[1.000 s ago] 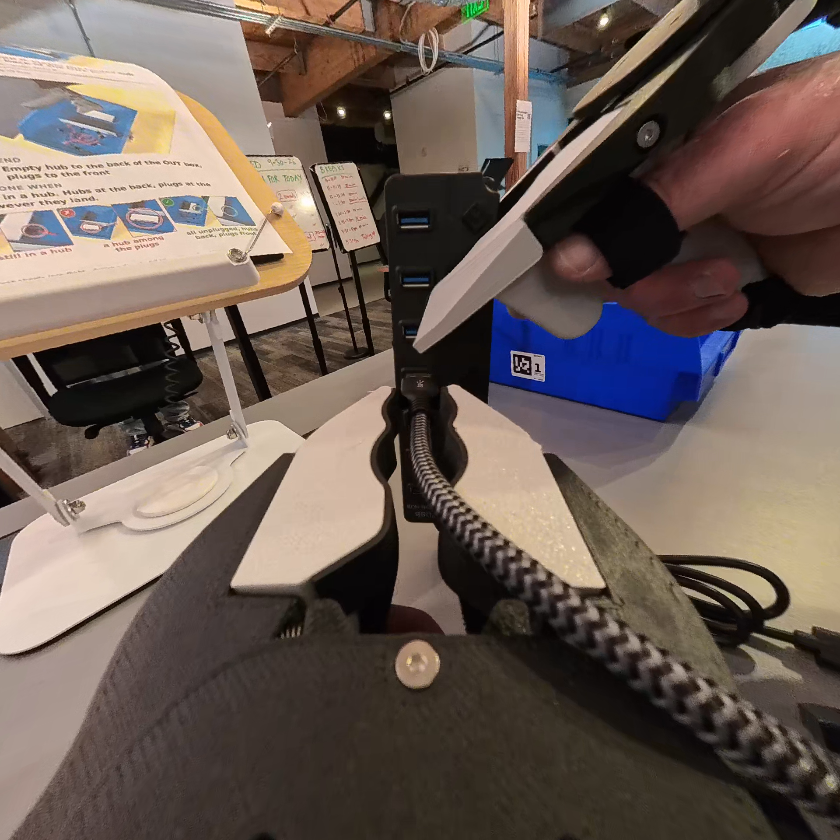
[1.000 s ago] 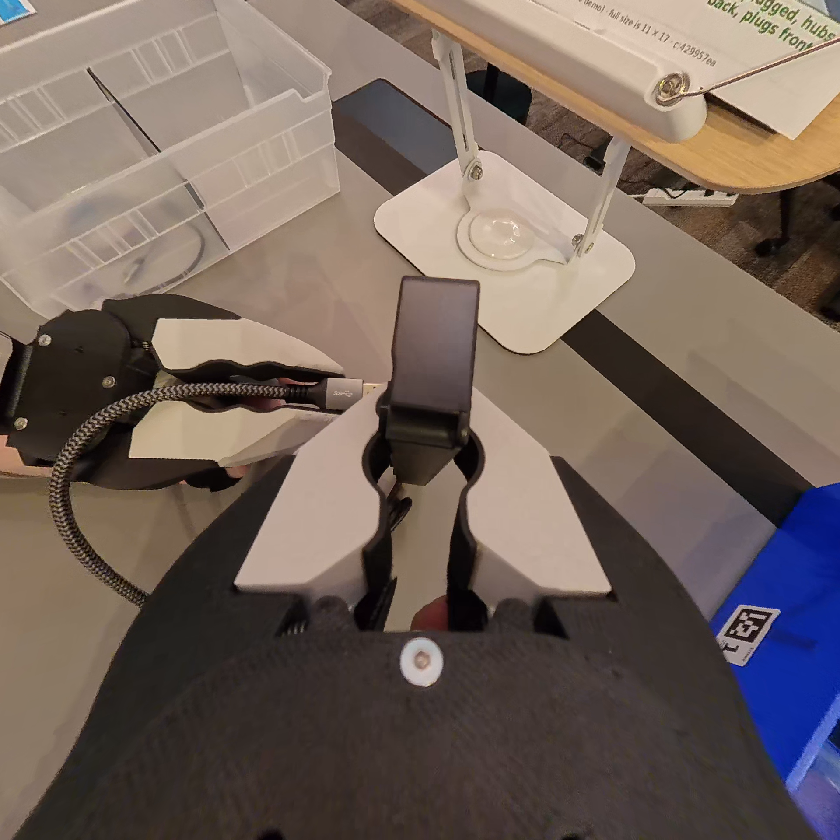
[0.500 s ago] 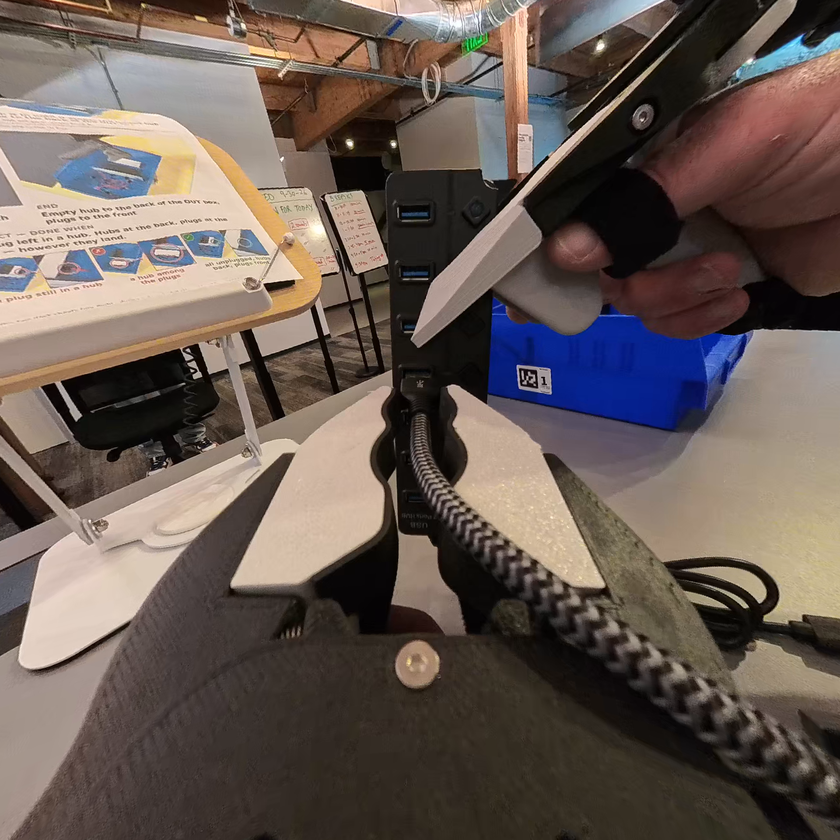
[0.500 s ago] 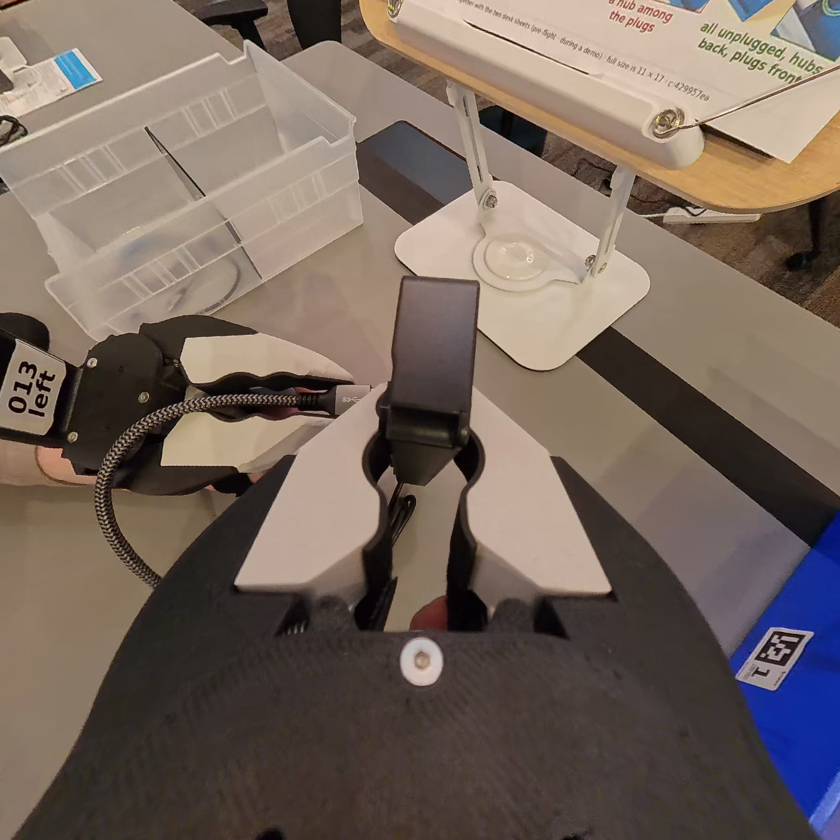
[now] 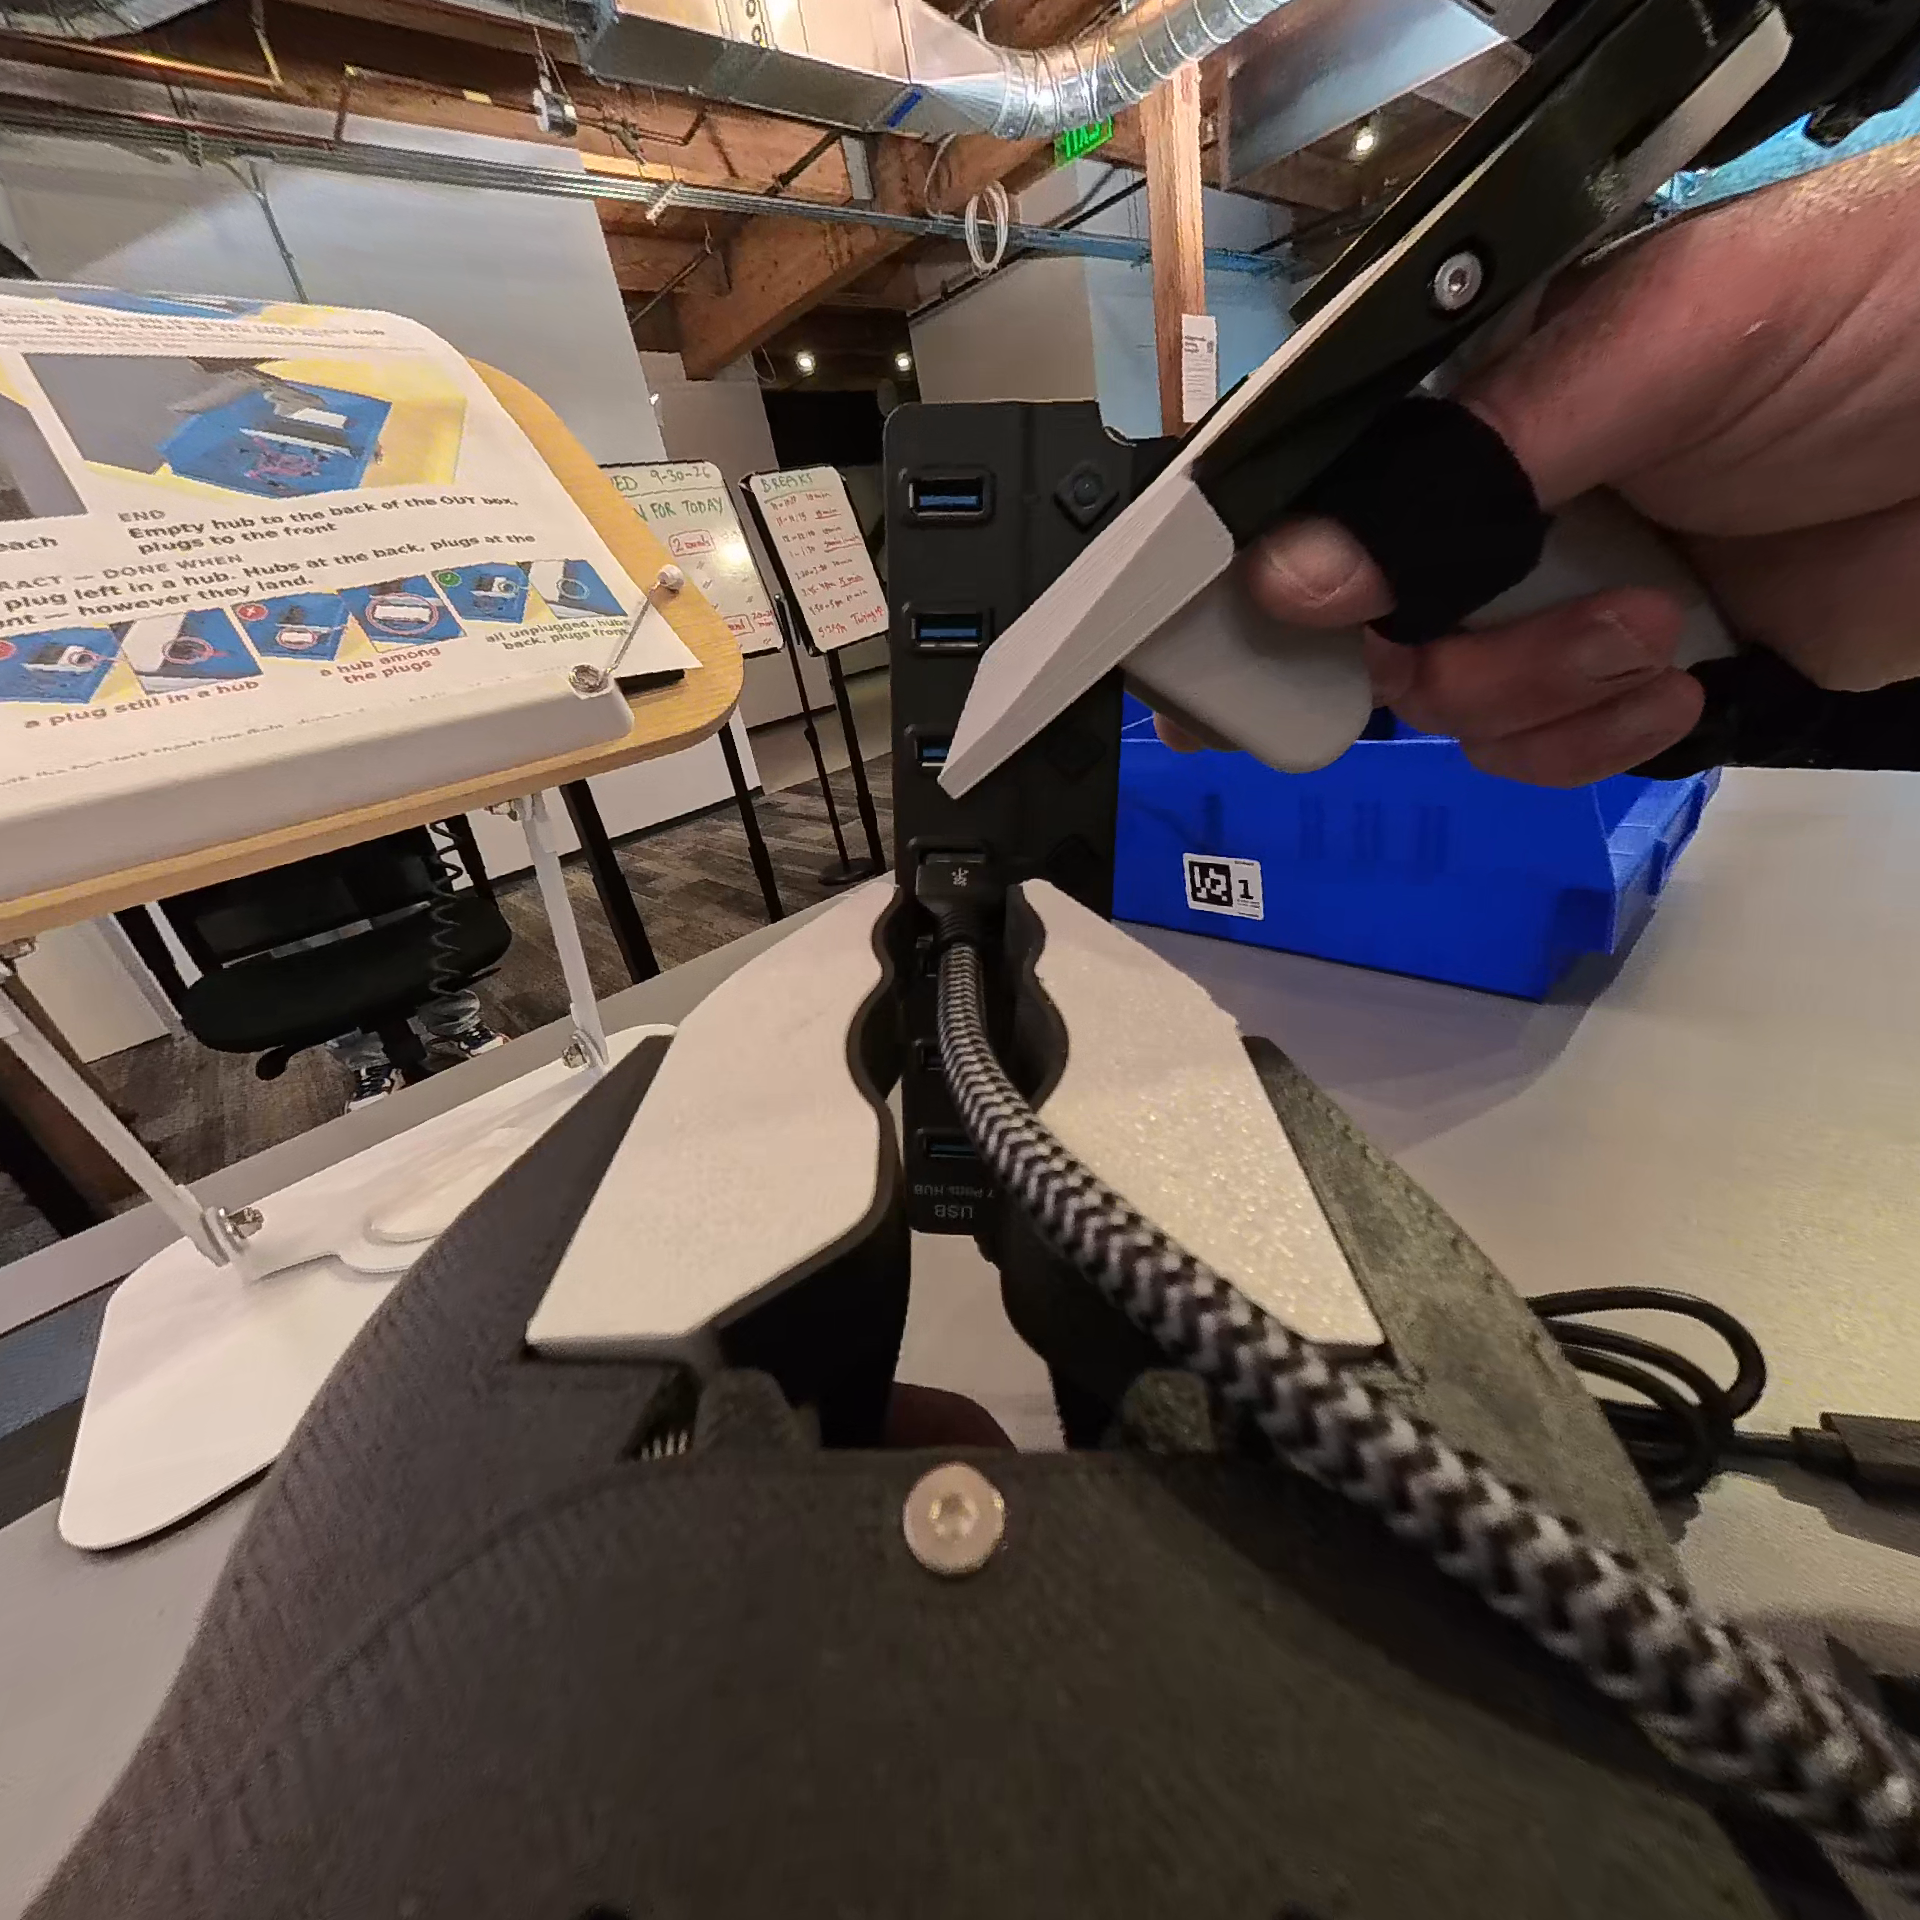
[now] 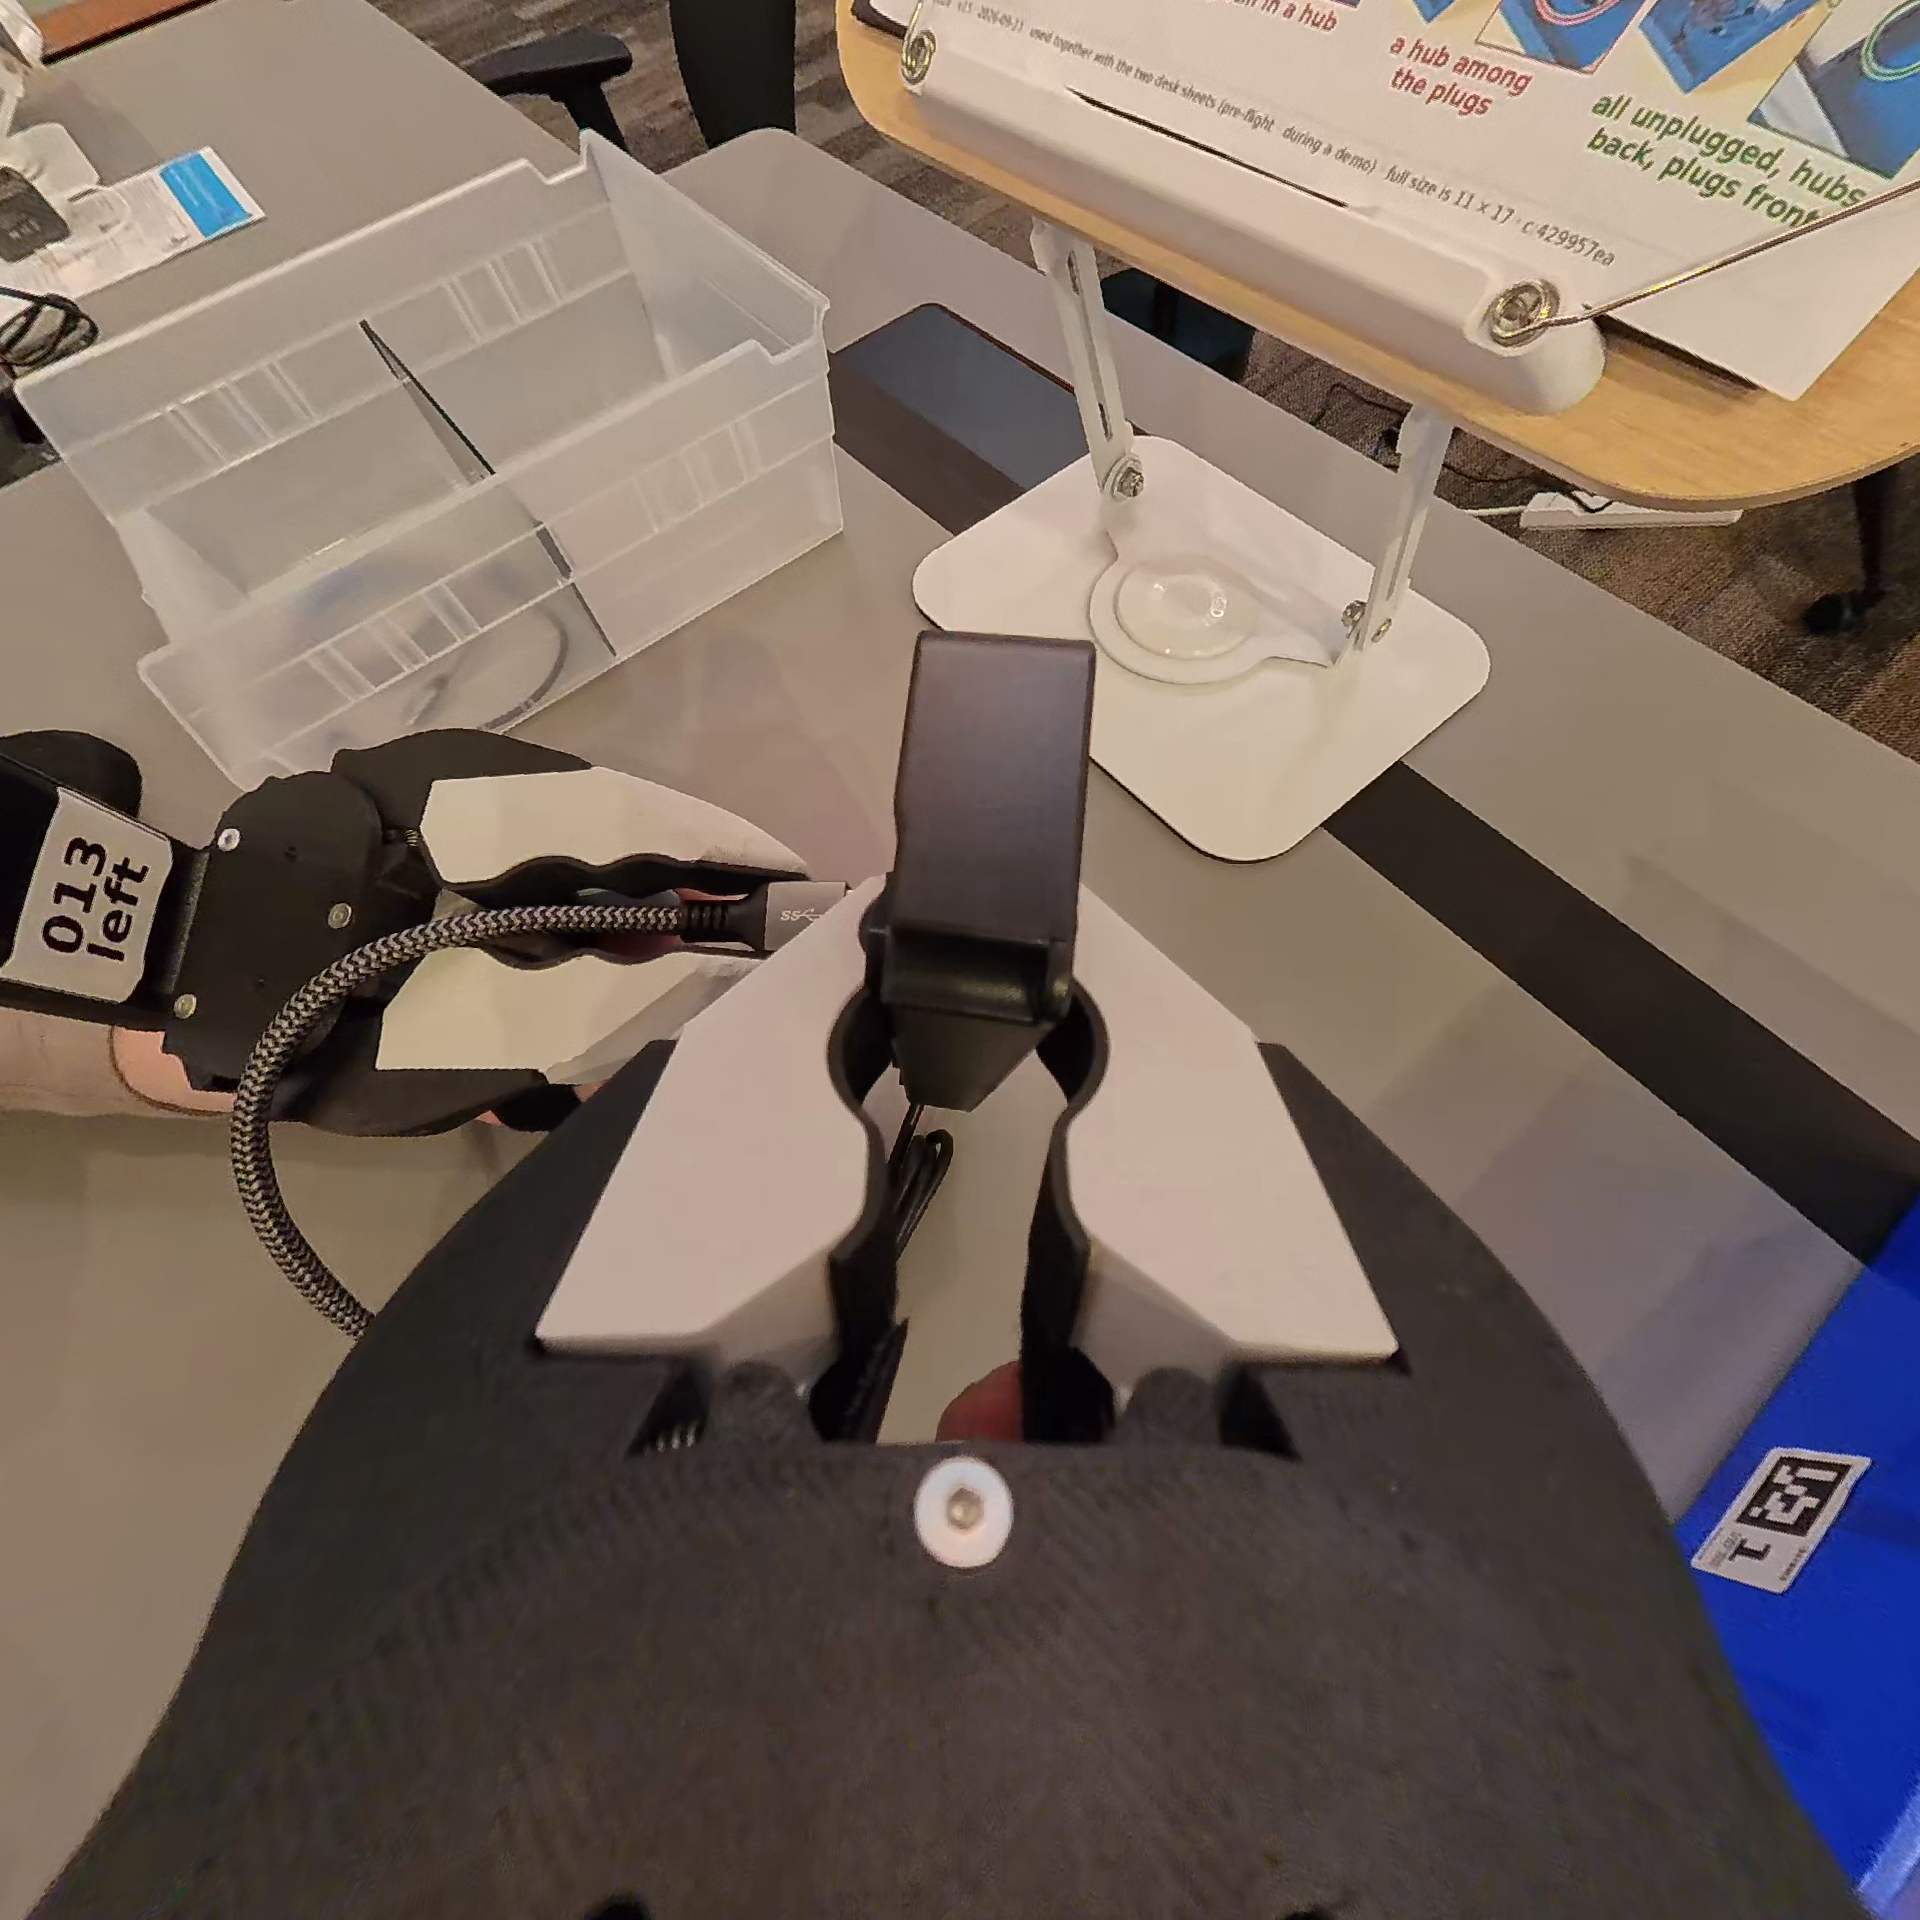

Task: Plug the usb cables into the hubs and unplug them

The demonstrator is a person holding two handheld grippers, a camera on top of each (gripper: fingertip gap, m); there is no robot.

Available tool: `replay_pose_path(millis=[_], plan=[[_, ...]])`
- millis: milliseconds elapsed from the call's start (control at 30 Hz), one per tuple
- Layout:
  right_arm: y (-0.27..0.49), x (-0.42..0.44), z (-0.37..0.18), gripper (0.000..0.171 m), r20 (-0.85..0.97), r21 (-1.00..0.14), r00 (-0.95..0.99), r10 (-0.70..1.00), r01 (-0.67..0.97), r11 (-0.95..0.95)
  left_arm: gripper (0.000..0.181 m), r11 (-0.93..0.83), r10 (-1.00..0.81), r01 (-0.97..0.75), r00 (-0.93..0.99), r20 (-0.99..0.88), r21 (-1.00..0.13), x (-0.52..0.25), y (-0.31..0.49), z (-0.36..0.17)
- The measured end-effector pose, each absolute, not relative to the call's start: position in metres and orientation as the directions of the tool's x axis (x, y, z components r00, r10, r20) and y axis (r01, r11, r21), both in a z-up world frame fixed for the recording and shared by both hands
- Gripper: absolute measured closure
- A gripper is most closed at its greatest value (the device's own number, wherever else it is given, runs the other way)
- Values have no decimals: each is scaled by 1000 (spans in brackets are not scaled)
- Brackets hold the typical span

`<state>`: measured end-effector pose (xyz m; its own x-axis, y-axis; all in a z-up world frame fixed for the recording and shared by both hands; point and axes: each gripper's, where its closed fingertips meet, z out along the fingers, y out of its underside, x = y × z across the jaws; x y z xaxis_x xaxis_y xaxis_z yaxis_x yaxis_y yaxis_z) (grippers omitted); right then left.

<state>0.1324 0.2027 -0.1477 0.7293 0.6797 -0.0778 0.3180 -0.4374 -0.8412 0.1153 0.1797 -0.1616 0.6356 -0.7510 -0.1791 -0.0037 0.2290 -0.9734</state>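
Observation:
A black multi-port USB hub (image 5: pixel 997 582) stands upright in the air, with blue ports down its face. My right gripper (image 6: pixel 977 935) is shut on the hub's (image 6: pixel 987 790) lower end; one of its white fingers (image 5: pixel 1091 623) crosses the hub in the left wrist view. My left gripper (image 5: pixel 956 904) is shut on the plug (image 5: pixel 951 878) of a black-and-white braided USB cable (image 5: pixel 1195 1278). The plug sits in a middle port of the hub. In the right wrist view the left gripper (image 6: pixel 790 914) comes in from the left and the plug's grey shell (image 6: pixel 805 916) meets the hub's side.
A blue bin (image 5: pixel 1403 883) stands on the grey table behind the hub. A clear divided plastic bin (image 6: pixel 447 499) stands at the far left. A white stand (image 6: pixel 1247 707) carries an instruction sheet. A thin black cable (image 5: pixel 1662 1371) lies coiled at the right. Only a small space, under 4 cm, lies between the two pairs of fingers.
The plug's metal tip showed just outside the hub a second ago; it is now pushed into the port up to its shell. Both grippers have drifted slightly, still shut.

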Motion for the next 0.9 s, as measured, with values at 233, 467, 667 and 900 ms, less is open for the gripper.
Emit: replay_pose_path(millis=[233, 467, 667, 900], plan=[[202, 131, -145, 150, -92, -848, 723, 685, 304, -435, 165, 228, -761, 23, 628, -163, -973, 113, 180, -157], [201, 131, -144, 150, -99, -850, 720, 687, 297, -434, 165, 237, -758, 16, 628, -175, -971, 113, 180, -156], [201, 130, -141, 150, -112, -858, 716, 689, 280, -430, 165, 248, -755, 18, 630, -181, -969, 112, 180, -155], [201, 129, -139, 150, -114, -865, 713, 692, 271, -422, 164, 255, -749, 13, 635, -189, -967, 111, 180, -153]])
